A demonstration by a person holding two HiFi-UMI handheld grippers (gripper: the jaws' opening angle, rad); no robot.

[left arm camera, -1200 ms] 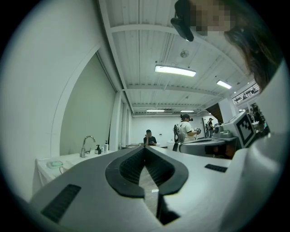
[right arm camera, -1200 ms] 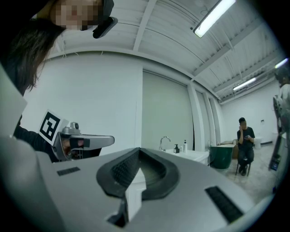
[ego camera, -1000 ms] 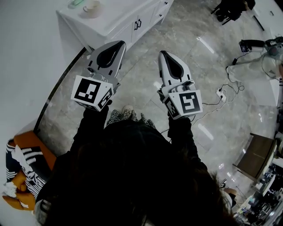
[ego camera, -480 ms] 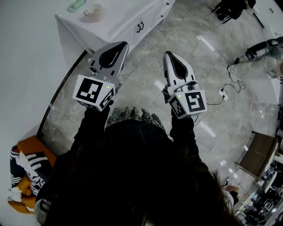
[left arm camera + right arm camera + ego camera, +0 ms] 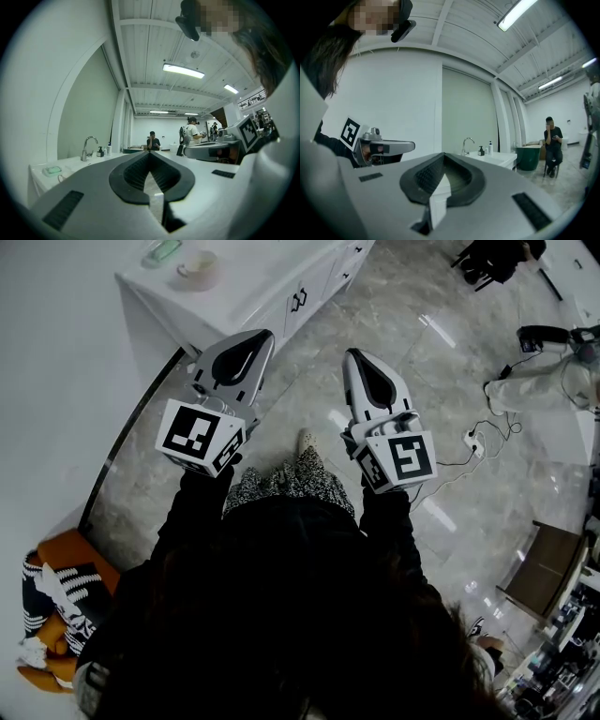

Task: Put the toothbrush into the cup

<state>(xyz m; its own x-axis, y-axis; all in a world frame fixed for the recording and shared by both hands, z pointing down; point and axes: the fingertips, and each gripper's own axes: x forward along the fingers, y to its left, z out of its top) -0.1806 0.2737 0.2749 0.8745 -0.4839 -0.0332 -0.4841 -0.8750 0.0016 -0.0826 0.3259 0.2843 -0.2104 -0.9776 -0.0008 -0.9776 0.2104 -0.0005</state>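
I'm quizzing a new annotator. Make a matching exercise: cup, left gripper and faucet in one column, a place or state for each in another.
Things:
1. cup
2. left gripper
3. faucet

Places or states:
A. shut, nothing between the jaws
B. on the white counter, next to a green dish
C. arched, upright farther along the counter

Pairs: 1-B, 2-A, 3-C

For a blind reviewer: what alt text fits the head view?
A person holds the left gripper and right gripper, both shut and empty, above a marble floor. Ahead stands a white cabinet with a cup on it.
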